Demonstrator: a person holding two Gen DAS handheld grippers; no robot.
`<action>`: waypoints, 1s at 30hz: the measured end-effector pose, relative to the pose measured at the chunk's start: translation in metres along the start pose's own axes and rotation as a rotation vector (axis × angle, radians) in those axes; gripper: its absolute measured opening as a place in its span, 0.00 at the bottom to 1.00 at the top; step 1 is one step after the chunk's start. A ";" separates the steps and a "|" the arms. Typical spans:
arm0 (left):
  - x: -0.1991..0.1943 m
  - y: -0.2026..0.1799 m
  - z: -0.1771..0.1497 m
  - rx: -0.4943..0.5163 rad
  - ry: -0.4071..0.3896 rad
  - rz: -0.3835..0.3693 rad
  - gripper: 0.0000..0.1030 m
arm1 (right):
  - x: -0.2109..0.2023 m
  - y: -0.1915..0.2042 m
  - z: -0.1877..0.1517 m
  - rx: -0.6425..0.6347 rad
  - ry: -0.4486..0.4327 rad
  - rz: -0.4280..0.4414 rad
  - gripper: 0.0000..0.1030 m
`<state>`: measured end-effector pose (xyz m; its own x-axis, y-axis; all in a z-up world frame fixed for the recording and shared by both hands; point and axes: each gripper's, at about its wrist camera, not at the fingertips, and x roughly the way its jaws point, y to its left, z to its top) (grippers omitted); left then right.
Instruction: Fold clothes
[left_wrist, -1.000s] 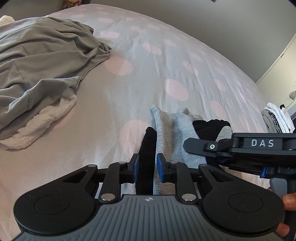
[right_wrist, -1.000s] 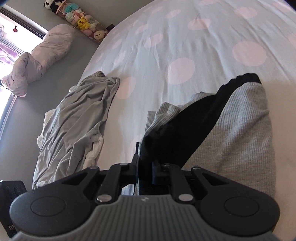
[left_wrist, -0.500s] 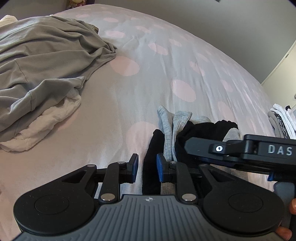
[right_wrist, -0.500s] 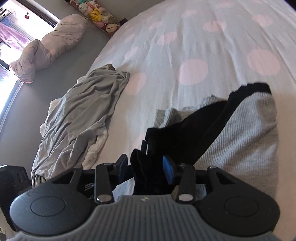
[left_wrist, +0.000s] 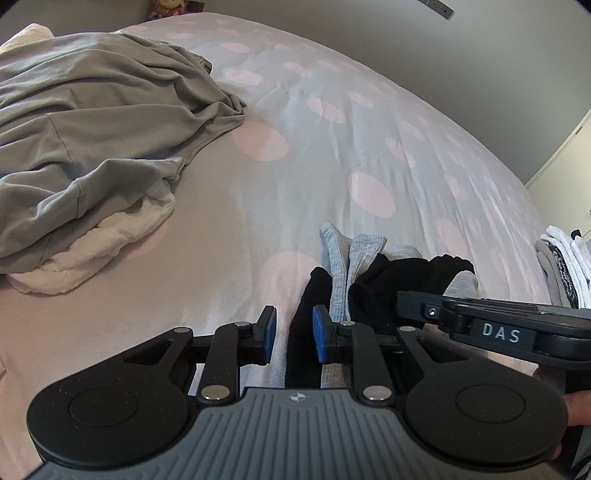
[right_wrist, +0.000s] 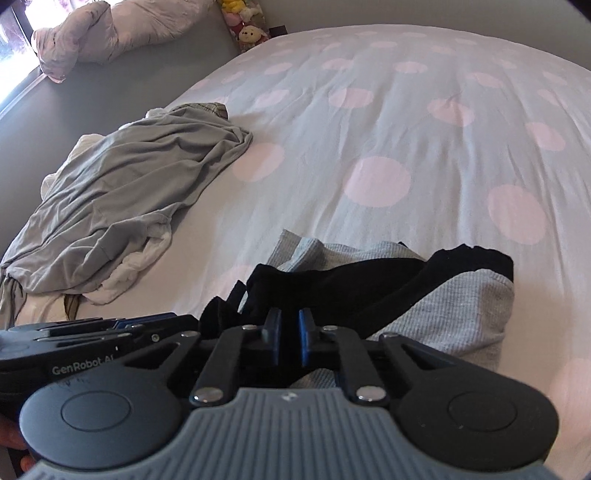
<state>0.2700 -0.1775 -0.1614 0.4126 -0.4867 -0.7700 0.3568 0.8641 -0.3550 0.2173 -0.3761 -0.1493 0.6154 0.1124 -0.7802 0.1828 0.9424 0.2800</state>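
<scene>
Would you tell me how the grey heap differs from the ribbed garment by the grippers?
The grey heap is plain; the ribbed garment has black parts. The heap lies over a white cloth; the garment lies straight on the bedspread. Nothing touches the heap; the right gripper, its jaws having just been closing, pinches the garment's black fabric. Both are unfolded.

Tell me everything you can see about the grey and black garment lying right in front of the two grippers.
The grey and black garment is a small bunched piece lying on the polka-dot bedspread. It has light grey ribbed or waffle-knit panels and black parts, one black edge running along its far side. It is crumpled, not yet folded. In the left wrist view a black strip lies between the fingers of the left gripper, whose pads are apart. The right gripper, its jaws just closed nearly together, sits over the black folds; whether it pinches fabric is unclear.
</scene>
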 end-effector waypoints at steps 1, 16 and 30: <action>0.002 0.001 0.000 -0.001 0.006 0.003 0.18 | 0.007 0.001 0.002 0.002 0.008 0.002 0.12; 0.025 0.006 -0.002 0.014 0.045 0.017 0.18 | 0.050 -0.003 0.031 0.023 0.014 -0.005 0.06; -0.004 -0.017 -0.007 0.122 0.053 0.042 0.18 | -0.044 -0.018 -0.021 0.003 -0.027 0.022 0.30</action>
<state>0.2561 -0.1892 -0.1558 0.3862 -0.4399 -0.8108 0.4403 0.8603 -0.2571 0.1709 -0.3915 -0.1312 0.6398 0.1249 -0.7584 0.1714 0.9387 0.2992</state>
